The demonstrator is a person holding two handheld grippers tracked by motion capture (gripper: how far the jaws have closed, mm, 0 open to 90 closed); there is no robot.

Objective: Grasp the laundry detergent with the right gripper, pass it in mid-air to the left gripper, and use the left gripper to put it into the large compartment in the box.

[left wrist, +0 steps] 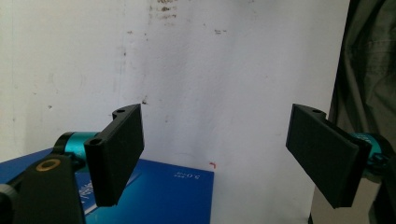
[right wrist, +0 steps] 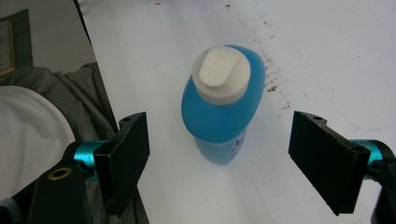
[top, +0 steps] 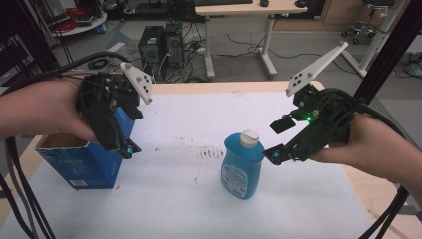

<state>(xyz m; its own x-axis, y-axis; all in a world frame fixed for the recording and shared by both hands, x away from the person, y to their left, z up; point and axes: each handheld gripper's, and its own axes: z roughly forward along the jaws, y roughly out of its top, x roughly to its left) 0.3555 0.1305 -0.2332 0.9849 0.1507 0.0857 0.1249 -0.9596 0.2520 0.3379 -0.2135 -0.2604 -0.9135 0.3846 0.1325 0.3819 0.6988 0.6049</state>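
A blue bottle [top: 242, 167] with a white cap stands upright near the middle of the white table cover [top: 199, 199]. In the right gripper view the bottle [right wrist: 222, 112] lies ahead of and between the wide-apart jaws, untouched. My right gripper [top: 276, 142] is open, just right of the bottle's top. A blue cardboard box [top: 84, 159] with an open top stands at the left. My left gripper [top: 130, 132] hangs open over the box's right end, nothing between its jaws; the box's top [left wrist: 159, 196] shows below them.
Brown smudges [top: 209, 152] mark the cover behind the bottle. The wooden table edge [top: 224, 87] runs along the back. Beyond it are computer towers [top: 159, 47], cables and a desk [top: 239, 30] on the floor.
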